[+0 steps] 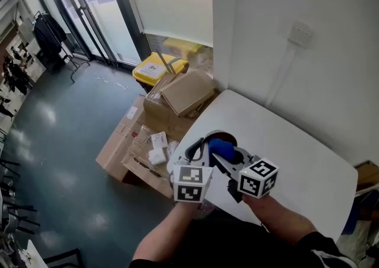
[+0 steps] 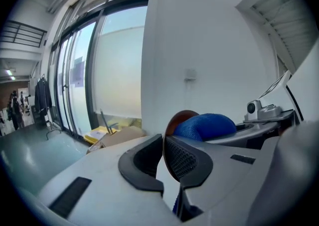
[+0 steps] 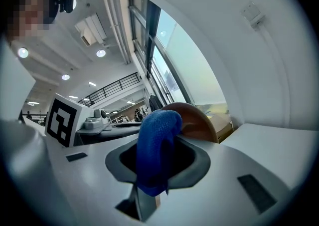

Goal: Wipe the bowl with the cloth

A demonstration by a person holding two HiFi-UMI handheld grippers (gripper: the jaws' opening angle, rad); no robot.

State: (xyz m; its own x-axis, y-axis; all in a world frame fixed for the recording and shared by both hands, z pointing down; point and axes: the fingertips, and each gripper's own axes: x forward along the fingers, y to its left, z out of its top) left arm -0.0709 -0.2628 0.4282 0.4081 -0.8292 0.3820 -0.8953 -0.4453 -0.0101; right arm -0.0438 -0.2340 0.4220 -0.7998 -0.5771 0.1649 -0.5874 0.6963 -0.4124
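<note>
Head view: left hand-held gripper [image 2: 163, 157] clamps bowl [image 2: 180, 117]; right hand-held gripper [image 3: 158, 164] clamps blue cloth [image 3: 157, 142].

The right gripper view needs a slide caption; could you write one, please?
Right gripper pinching a blue cloth, the brown bowl just beyond its jaws.

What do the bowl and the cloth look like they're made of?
The bowl looks brown, thin-walled and smooth with a dull sheen: plastic or glazed ceramic, I cannot tell which. The cloth is blue, nubbly-woven and hangs limp: likely microfibre.
</note>
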